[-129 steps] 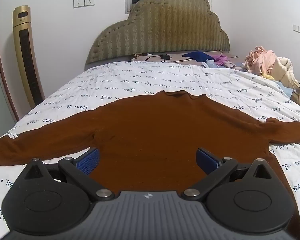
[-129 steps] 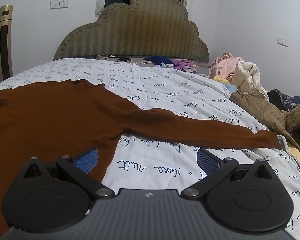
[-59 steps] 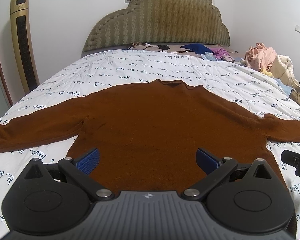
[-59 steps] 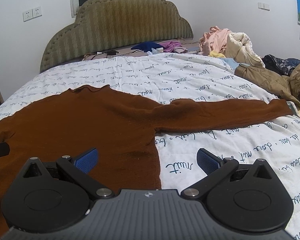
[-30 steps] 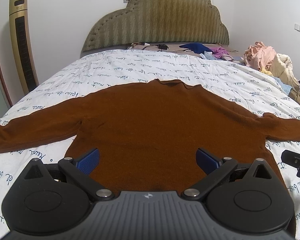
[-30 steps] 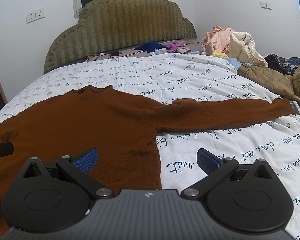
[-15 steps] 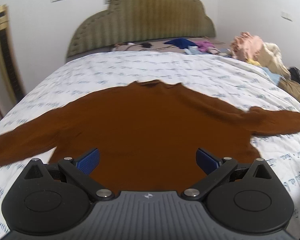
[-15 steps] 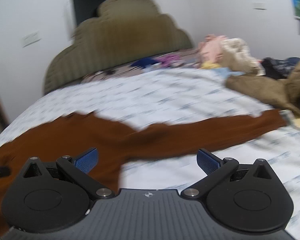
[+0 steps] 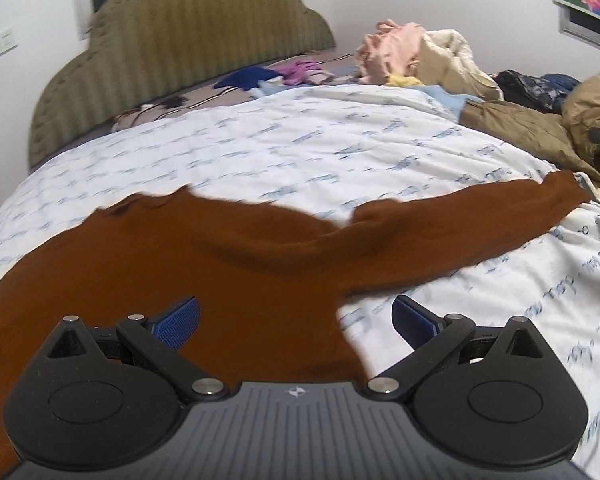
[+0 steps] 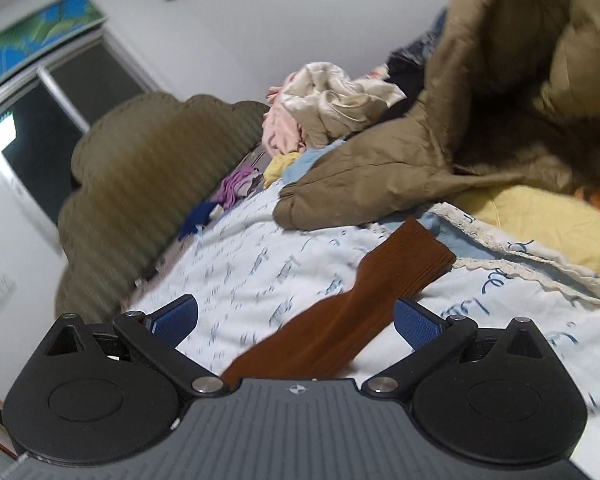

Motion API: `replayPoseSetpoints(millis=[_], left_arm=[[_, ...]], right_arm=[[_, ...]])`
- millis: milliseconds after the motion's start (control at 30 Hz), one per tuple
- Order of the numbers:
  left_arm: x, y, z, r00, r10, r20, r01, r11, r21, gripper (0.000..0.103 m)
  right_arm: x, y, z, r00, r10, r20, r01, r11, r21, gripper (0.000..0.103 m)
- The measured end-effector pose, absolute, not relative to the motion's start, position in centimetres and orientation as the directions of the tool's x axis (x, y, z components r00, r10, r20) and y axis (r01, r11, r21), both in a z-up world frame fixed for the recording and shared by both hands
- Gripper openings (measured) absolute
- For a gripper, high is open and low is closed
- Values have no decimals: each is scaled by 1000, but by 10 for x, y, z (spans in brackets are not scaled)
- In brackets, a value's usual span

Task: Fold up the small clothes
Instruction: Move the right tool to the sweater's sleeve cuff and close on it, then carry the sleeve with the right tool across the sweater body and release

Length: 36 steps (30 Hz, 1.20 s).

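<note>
A rust-brown long-sleeved sweater lies flat on the white printed bedspread. Its right sleeve stretches toward the bed's right side. My left gripper hovers open above the sweater's right side hem, nothing between its blue pads. In the right wrist view, the sleeve's ribbed cuff lies just ahead of my right gripper. That gripper is open, with the sleeve running between its spread fingers and touching neither.
A tan padded coat and a pile of pink and cream clothes crowd the bed's right side, close to the cuff. A yellow quilt lies beyond the cuff. The olive headboard stands at the far end.
Both grippers swung to the right. The right one travelled along the sleeve to its cuff and tilted; the left view now centres on the sweater's right side. Both stayed open.
</note>
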<state>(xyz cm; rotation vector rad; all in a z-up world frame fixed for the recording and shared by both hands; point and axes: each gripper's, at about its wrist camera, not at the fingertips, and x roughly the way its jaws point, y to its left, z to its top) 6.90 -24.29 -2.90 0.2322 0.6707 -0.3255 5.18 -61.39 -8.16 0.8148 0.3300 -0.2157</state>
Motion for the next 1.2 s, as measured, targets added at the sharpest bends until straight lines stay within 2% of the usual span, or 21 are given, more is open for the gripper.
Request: replayPoseSetpoints(millis=[200, 300, 500, 533, 567, 600, 633, 667, 933, 1200], left_arm=[[97, -278, -47, 717, -208, -665, 365, 925, 104, 103], [107, -283, -54, 703, -204, -681, 353, 932, 85, 103], [116, -283, -67, 685, -196, -702, 345, 935, 75, 103], [117, -284, -69, 683, -188, -706, 342, 936, 80, 103], [118, -284, -71, 681, -184, -709, 339, 937, 83, 103], [118, -283, -71, 678, -184, -711, 339, 937, 81, 103], [117, -281, -72, 676, -185, -713, 339, 938, 78, 103], [117, -280, -72, 676, -186, -713, 339, 938, 77, 103], [119, -262, -62, 694, -175, -698, 317, 945, 78, 103], [116, -223, -50, 713, -149, -685, 272, 960, 74, 103]], right_arm=[[74, -642, -116, 927, -28, -374, 325, 560, 762, 100], [81, -653, -131, 910, -50, -411, 378, 505, 776, 97], [94, -663, -147, 920, -74, -385, 374, 461, 805, 93], [97, -663, -148, 919, -84, -384, 378, 460, 803, 83], [99, -664, -149, 917, -95, -386, 385, 453, 804, 64], [100, -665, -152, 915, -100, -392, 395, 430, 812, 53], [100, -668, -158, 913, -98, -396, 401, 394, 827, 27], [101, -670, -165, 913, -88, -398, 402, 359, 843, 15], [90, -663, -161, 941, -85, -328, 332, 418, 845, 15], [95, -612, -88, 982, 25, -188, 137, 595, 792, 14]])
